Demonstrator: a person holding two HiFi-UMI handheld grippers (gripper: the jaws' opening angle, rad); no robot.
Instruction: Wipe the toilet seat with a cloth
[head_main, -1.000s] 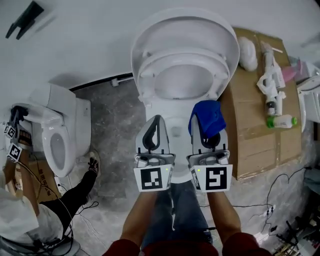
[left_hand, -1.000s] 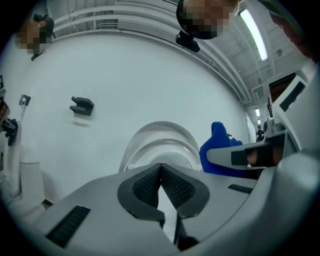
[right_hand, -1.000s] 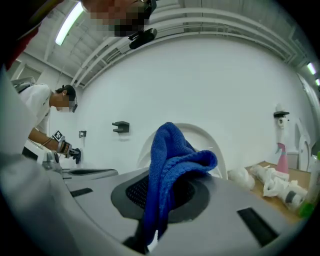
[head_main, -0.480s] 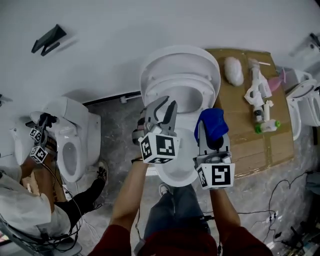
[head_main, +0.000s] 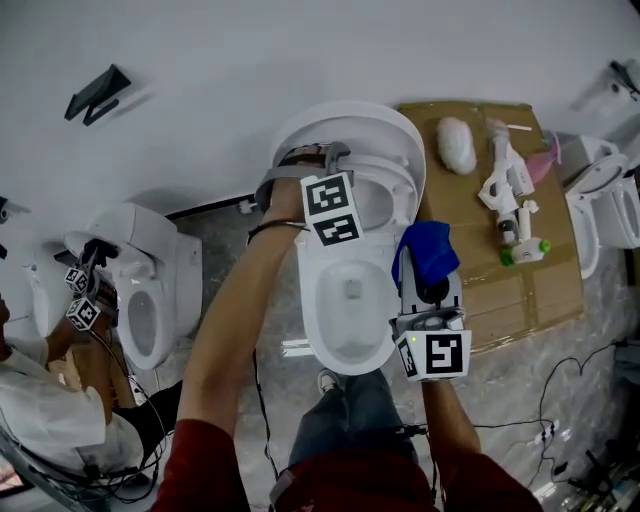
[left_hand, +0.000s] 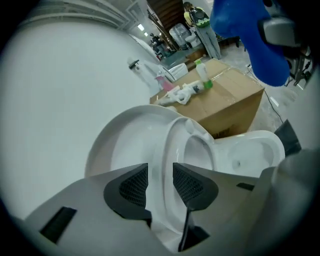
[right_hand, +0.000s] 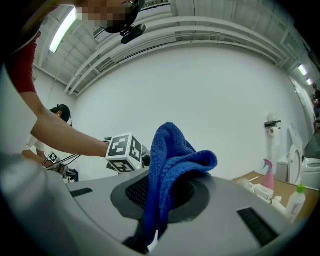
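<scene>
Currently a set-up step, wiping not yet begun; seat (left_hand: 169, 145) stands raised against the lid (left_hand: 122, 147), bowl (head_main: 375, 335) rim bare below. Left gripper (head_main: 315, 153) reaches to the raised seat's edge, jaws spread wide, having just been opening; in the left gripper view the seat edge stands between the pads; cannot tell if either pad touches it, no squeeze visible. Right gripper (head_main: 430, 285) hovers by the bowl's right side, near the box (head_main: 500, 290); its jaws pinch the blue cloth (head_main: 428, 252), which bunches up above the pads, held in the air, touching nothing I can see.

Judgement: left is going for a hold on the seat, probably to swing it down onto the bowl or to steady it so the cloth can reach. Next move calls for closing squarely on the seat's rim, not on the lid behind it; then easing the seat down slowly so it doesn't slam. Right should stay out of the seat's path, then bring the cloth onto the ring; cloth is wadded, so it needs angling for broad contact; grip on it looks firm enough.
</scene>
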